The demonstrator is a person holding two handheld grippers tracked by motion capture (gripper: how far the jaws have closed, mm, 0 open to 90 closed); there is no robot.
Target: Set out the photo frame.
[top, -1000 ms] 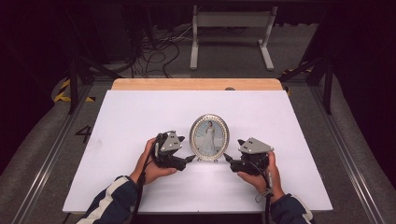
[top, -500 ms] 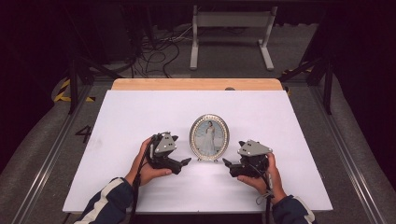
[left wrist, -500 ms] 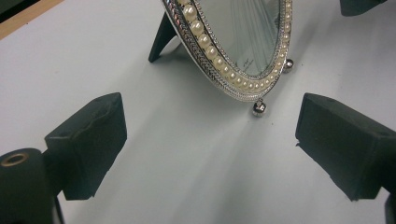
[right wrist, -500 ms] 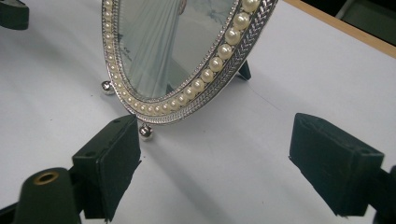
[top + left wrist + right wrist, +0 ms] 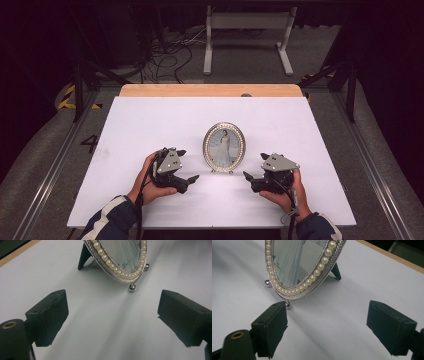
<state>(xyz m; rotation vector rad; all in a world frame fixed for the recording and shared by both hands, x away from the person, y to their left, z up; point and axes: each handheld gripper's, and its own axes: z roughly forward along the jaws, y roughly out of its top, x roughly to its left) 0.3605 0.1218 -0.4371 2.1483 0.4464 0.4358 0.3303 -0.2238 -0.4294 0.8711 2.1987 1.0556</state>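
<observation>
An oval picture frame [image 5: 224, 147] with a pearl-beaded silver rim stands upright on the white table [image 5: 150, 125], propped on a dark back leg and small ball feet. Its lower rim is close ahead in the left gripper view [image 5: 117, 257] and the right gripper view [image 5: 299, 267]. My left gripper [image 5: 187, 165] sits just left of the frame, open, with nothing between its jaws [image 5: 112, 320]. On the other side my right gripper [image 5: 250, 172] is open too and empty [image 5: 327, 327]. Neither touches the frame.
A wooden strip [image 5: 210, 90] runs along the table's far edge. Beyond it on the floor are cables [image 5: 170, 55] and a white stand [image 5: 250, 35]. Metal rails [image 5: 380, 180] run along both sides of the table.
Both grippers have drawn back from the frame, the left one to the left, the right one to the right and toward the front edge. The frame stands where it was.
</observation>
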